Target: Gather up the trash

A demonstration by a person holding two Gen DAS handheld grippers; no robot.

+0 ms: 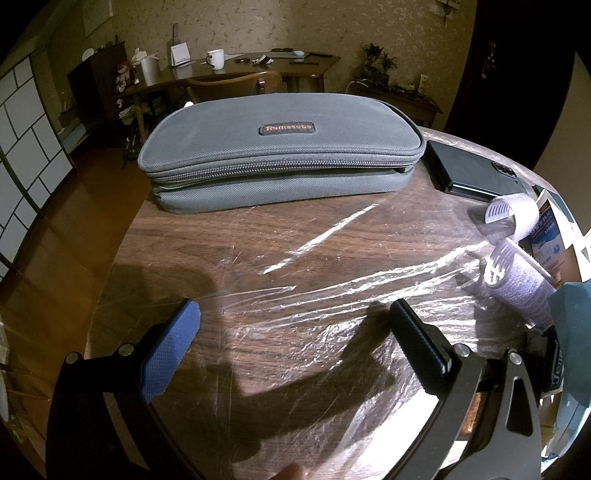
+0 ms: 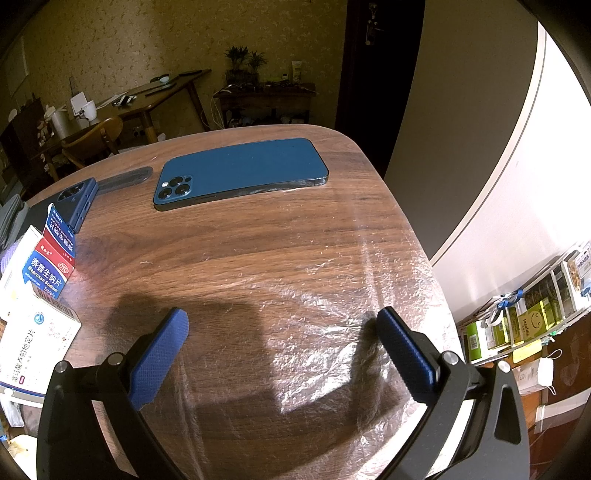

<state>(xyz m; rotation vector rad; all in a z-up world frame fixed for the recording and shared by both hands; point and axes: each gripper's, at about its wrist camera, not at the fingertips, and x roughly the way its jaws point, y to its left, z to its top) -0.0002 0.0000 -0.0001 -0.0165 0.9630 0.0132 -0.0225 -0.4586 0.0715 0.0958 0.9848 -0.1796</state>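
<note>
Walnut table (image 2: 295, 240) under wrinkled plastic film (image 1: 332, 306)

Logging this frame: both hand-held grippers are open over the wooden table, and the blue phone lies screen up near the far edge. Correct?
One slip: the blue phone lies screen down, its back and camera lenses facing up, as the right wrist view shows. The rest stands: the left hand-held gripper and right hand-held gripper are both open over the wooden table.

Domestic living room. Patterned wallpaper (image 1: 388, 29); behind the round wooden table (image 1: 295, 236) stand a desk (image 1: 236, 74) and potted plants (image 1: 376, 62).
</note>
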